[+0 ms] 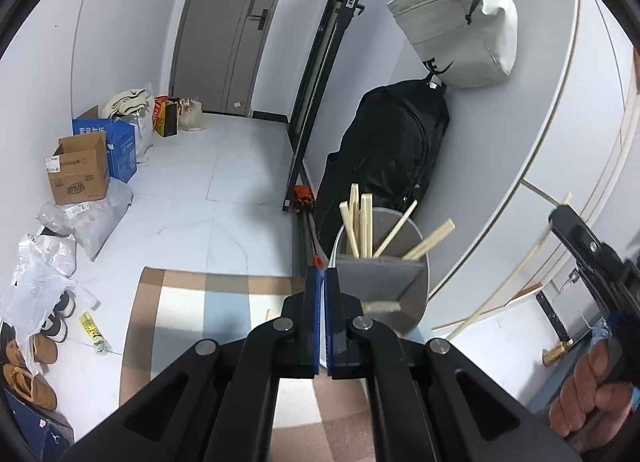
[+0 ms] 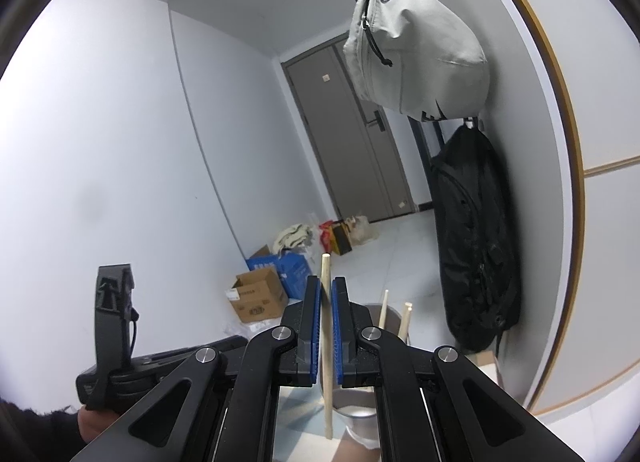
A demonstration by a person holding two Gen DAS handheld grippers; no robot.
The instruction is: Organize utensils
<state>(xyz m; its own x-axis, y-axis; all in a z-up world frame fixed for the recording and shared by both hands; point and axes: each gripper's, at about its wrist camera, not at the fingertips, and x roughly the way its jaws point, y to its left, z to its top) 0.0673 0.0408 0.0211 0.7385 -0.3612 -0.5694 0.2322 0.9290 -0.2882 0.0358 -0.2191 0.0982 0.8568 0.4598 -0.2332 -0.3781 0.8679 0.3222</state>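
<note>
Holding one wooden chopstick (image 2: 327,346) upright, my right gripper (image 2: 327,294) has its jaws clamped on it, just above the grey holder (image 1: 380,282) on the bench. My left gripper (image 1: 323,282) is fully closed with nothing in it, beside the holder, where several chopsticks (image 1: 362,226) stand.

A grey bag (image 1: 460,22) hangs on the white wall, a black backpack (image 1: 388,150) hanging just below it; a grey door (image 1: 236,26) closes the far end of the hall; on the pale floor by the left wall stand a brown box (image 1: 80,170) and a blue box (image 1: 120,146), with plastic bags (image 1: 84,218) beside them; brown shoes (image 1: 28,378) lie nearer; a checked cloth (image 1: 208,302) lies in the foreground.
</note>
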